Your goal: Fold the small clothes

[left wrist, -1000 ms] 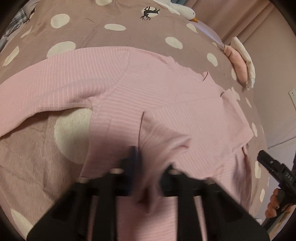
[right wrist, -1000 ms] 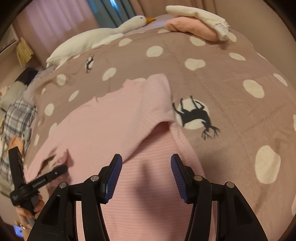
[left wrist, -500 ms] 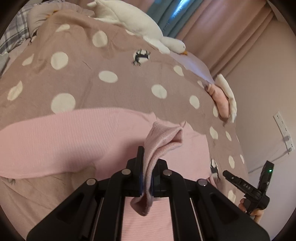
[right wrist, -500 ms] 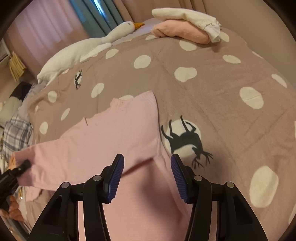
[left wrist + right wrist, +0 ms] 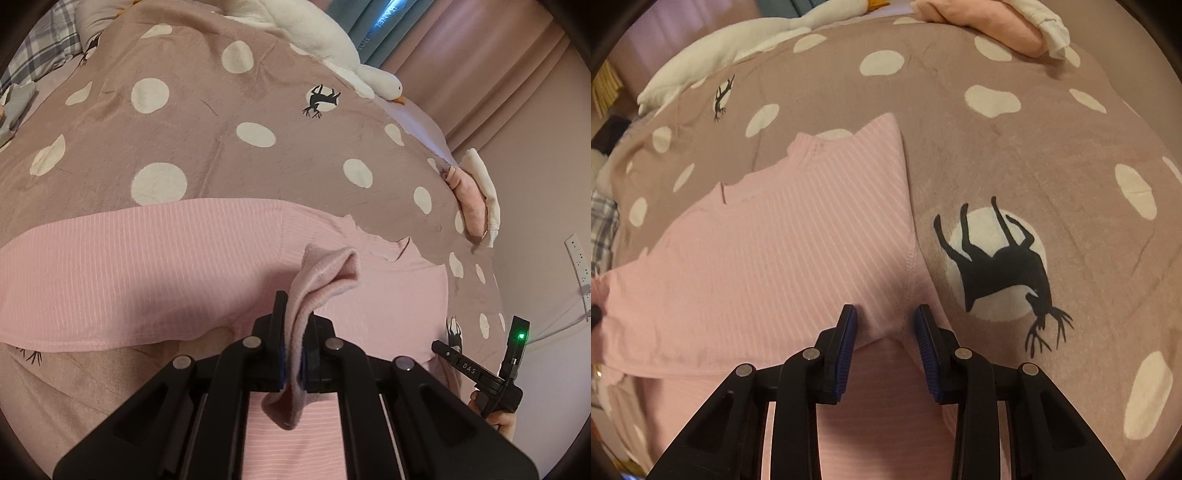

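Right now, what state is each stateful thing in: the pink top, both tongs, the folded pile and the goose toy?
pink striped top: spread on the spotted blanket, partly folded.
left tongs: shut on a bunched fold of the top, lifted.
right tongs: have just been closing; pads astride the seam ridge, not yet pressing.
folded clothes pile: stacked at the blanket's far edge.
plush goose: lying flat.
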The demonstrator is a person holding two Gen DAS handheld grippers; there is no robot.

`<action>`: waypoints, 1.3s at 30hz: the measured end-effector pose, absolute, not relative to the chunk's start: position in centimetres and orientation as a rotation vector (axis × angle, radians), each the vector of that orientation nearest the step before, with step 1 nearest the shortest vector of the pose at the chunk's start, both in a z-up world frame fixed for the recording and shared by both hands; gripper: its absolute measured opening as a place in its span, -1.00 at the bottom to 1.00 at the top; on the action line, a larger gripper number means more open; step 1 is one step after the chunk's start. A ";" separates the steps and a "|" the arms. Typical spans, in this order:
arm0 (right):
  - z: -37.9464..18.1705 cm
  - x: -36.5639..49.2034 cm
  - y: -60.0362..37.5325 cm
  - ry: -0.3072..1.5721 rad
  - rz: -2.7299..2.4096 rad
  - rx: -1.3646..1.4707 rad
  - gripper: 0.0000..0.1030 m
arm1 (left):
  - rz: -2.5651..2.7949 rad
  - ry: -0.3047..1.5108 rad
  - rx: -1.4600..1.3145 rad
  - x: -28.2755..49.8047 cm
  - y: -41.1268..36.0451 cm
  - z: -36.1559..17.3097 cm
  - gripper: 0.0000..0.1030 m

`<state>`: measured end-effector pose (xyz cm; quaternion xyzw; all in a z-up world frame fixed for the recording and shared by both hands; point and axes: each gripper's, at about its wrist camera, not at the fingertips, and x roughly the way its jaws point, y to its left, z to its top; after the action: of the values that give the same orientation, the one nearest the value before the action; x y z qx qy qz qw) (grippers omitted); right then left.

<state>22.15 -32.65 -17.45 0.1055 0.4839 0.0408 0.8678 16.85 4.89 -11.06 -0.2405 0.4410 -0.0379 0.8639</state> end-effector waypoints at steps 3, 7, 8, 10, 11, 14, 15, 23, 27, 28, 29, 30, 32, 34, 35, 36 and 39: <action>-17.5 22.2 -32.5 1.017 0.077 0.204 -0.32 | -0.063 0.930 -0.495 16.9 5.2 -11.4 -0.90; -17.5 22.2 -32.6 1.015 0.070 0.190 -0.32 | -0.039 0.943 -0.495 16.9 5.7 -12.1 -0.90; -17.5 22.2 -32.5 1.015 0.069 0.191 -0.32 | -0.037 0.945 -0.493 16.8 5.8 -12.2 -0.90; -17.5 22.3 -32.3 1.016 0.066 0.194 -0.31 | -0.036 0.952 -0.488 16.8 5.9 -12.6 -0.90; -17.5 22.3 -32.2 1.016 0.065 0.195 -0.31 | -0.033 0.957 -0.485 16.8 5.9 -12.7 -0.89; -17.5 22.3 -32.1 1.016 0.065 0.194 -0.32 | -0.021 0.973 -0.486 16.8 6.2 -13.5 -0.89; -17.5 22.4 -32.1 1.017 0.065 0.192 -0.32 | -0.018 0.978 -0.489 16.8 6.3 -13.7 -0.88; -17.5 22.3 -32.3 1.016 0.062 0.190 -0.32 | 0.032 1.032 -0.471 16.7 7.0 -16.0 -0.85; -17.5 22.3 -32.2 1.015 0.057 0.180 -0.32 | 0.043 1.048 -0.481 16.7 7.3 -16.7 -0.80; -17.5 22.4 -32.2 1.014 0.057 0.179 -0.32 | 0.046 1.052 -0.482 16.7 7.4 -16.9 -0.79; -17.5 22.4 -32.2 1.014 0.056 0.179 -0.32 | 0.050 1.056 -0.479 16.7 7.4 -17.1 -0.78; -17.5 22.4 -32.2 1.013 0.056 0.179 -0.32 | 0.054 1.060 -0.477 16.7 7.4 -17.3 -0.75; -17.6 22.3 -32.1 1.013 0.055 0.179 -0.32 | 0.067 1.074 -0.478 16.8 7.5 -17.9 -0.70; -17.6 22.3 -32.2 1.013 0.055 0.177 -0.32 | 0.074 1.082 -0.493 16.8 7.6 -18.4 -0.67; -17.6 22.3 -32.1 1.012 0.055 0.176 -0.31 | 0.075 1.081 -0.505 16.8 7.7 -18.6 -0.67; -17.6 22.3 -32.1 1.011 0.054 0.174 -0.32 | 0.076 1.078 -0.514 16.8 7.8 -18.7 -0.67; -17.6 22.3 -32.1 1.011 0.054 0.170 -0.32 | 0.072 1.075 -0.513 16.7 7.8 -18.8 -0.67</action>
<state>22.33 -32.08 -17.58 0.0812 0.4835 0.0256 0.8712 16.73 7.83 -18.75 -0.2417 0.5063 0.0340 0.8271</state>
